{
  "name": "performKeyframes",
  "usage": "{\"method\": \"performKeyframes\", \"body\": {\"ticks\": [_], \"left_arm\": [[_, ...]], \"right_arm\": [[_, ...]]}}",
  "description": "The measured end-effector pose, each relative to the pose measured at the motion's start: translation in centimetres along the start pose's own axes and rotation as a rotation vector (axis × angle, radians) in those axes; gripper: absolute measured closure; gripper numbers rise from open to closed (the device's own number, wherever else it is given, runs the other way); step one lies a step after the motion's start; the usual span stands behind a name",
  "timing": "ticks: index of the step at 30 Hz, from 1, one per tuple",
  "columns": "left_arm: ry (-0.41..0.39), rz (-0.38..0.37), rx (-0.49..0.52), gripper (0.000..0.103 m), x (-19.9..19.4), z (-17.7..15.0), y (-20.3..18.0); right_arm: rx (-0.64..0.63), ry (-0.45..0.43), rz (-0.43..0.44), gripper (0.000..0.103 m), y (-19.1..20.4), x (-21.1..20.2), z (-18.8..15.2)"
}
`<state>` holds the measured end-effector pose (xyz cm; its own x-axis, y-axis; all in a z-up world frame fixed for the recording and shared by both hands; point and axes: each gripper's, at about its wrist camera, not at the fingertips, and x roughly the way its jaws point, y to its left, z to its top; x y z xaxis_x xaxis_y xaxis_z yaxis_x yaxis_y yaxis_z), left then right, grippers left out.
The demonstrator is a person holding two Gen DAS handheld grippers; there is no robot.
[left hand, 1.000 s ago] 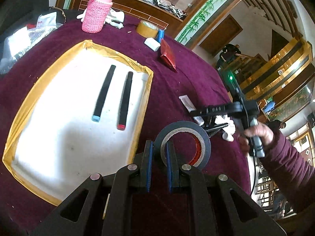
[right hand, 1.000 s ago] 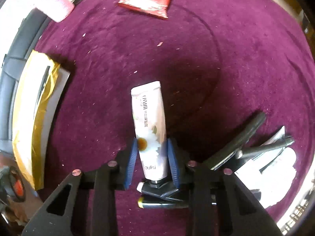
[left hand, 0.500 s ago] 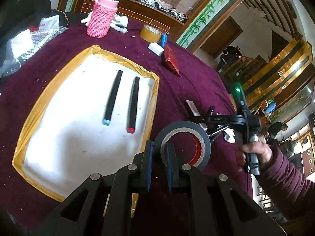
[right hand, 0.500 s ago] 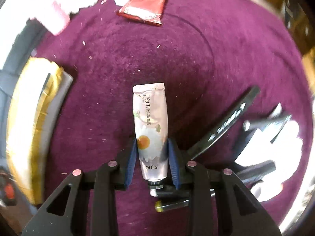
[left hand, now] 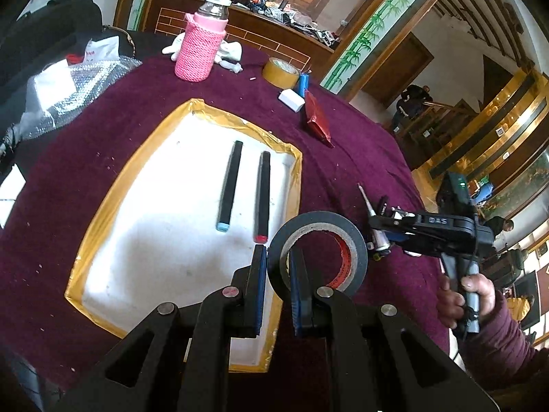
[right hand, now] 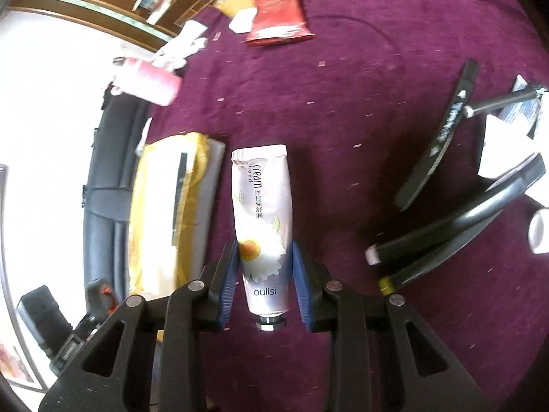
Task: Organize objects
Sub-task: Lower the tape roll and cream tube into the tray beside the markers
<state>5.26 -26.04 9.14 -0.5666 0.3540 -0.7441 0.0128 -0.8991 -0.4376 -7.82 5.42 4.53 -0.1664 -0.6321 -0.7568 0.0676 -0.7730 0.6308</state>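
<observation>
Since a sec ago the right gripper has lifted the hand cream tube off the purple cloth & swung it toward the yellow-edged white tray, so it looks on its way there. Its jaws squeeze the tube low down; the tube's long way runs straight out front, cap end back, flat end ahead. The left gripper has jaws nearly closed, pinching the black tape roll wall, held up by the tray's right edge.

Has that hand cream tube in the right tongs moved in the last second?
Yes. The hand cream tube has lifted away from the black pens it lay beside, swinging left toward the yellow-edged tray.
</observation>
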Motion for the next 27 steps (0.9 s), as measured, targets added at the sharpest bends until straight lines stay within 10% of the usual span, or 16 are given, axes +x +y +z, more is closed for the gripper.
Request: {"method": "performKeyframes", "body": {"ticks": [13, 27], "left_arm": [[0.008, 0.128, 0.066, 0.093, 2.8, 4.8, 3.9], [0.097, 0.21, 0.043, 0.093, 10.5, 8.7, 9.2]], "right_arm": [[-0.079, 0.044, 0.098, 0.074, 9.4, 4.1, 0.4], [-0.059, 0.06, 0.011, 0.074, 15.7, 14.9, 4.7]]}}
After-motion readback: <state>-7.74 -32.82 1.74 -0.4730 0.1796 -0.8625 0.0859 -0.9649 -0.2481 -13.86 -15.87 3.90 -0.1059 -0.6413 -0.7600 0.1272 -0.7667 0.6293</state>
